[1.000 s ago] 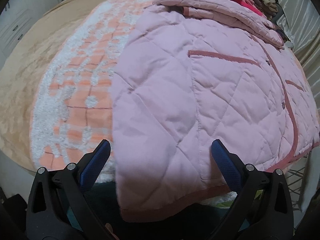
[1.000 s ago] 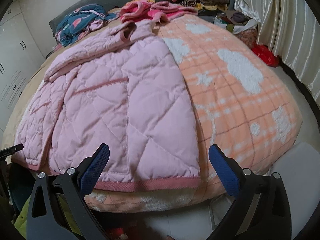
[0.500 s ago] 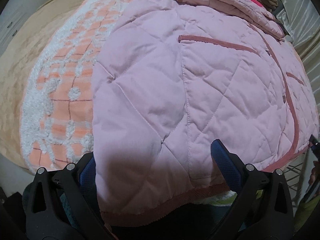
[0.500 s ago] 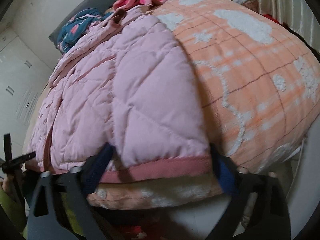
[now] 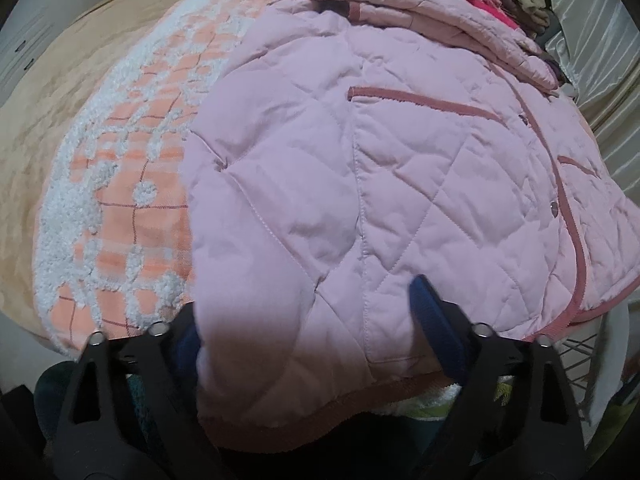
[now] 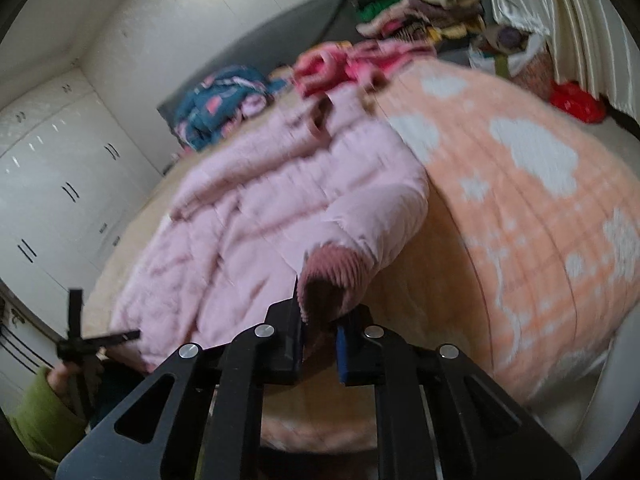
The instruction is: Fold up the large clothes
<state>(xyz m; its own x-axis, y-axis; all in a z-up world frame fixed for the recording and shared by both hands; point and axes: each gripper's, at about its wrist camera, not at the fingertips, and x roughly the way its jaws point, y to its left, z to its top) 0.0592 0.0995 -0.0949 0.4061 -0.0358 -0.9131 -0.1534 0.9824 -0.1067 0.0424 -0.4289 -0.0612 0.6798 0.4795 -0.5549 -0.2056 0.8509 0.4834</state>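
Observation:
A pink quilted jacket (image 5: 360, 184) with darker pink trim lies spread on the bed, front up. My left gripper (image 5: 308, 320) is open, its blue fingertips (image 5: 430, 304) wide apart over the jacket's hem, which drapes between them. In the right wrist view the jacket (image 6: 272, 216) is blurred by motion. My right gripper (image 6: 320, 340) is shut on the jacket's ribbed hem corner (image 6: 332, 276) and holds it lifted off the bed.
An orange and white plaid blanket (image 5: 120, 184) (image 6: 520, 208) covers the bed beside the jacket. Piles of clothes (image 6: 416, 4) lie at the bed's far end. White wardrobes (image 6: 48, 168) stand at left, curtains (image 6: 580, 20) at right. The left gripper also shows in the right wrist view (image 6: 80, 340).
My right gripper closed on the jacket's hem corner and raised it, tilting up. My left gripper stayed open at the hem and backed off slightly.

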